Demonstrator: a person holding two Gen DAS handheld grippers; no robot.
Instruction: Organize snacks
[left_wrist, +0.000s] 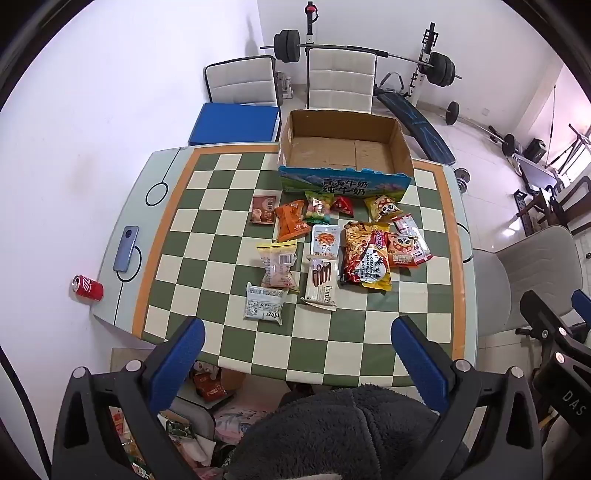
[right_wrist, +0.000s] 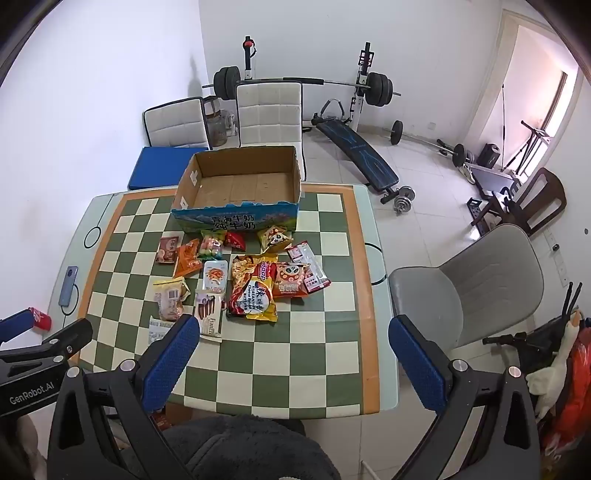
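Both the left gripper and the right gripper hang above the near edge of the checkered worktop, their blue fingers spread wide with nothing between them. The snacks lie in a loose cluster at the worktop's middle, toward 12 o'clock from the left gripper and toward 11 o'clock from the right one. Just beyond the packets, at 12 o'clock, stands the open cardboard box, and a red can sits off at 9 o'clock near a phone.
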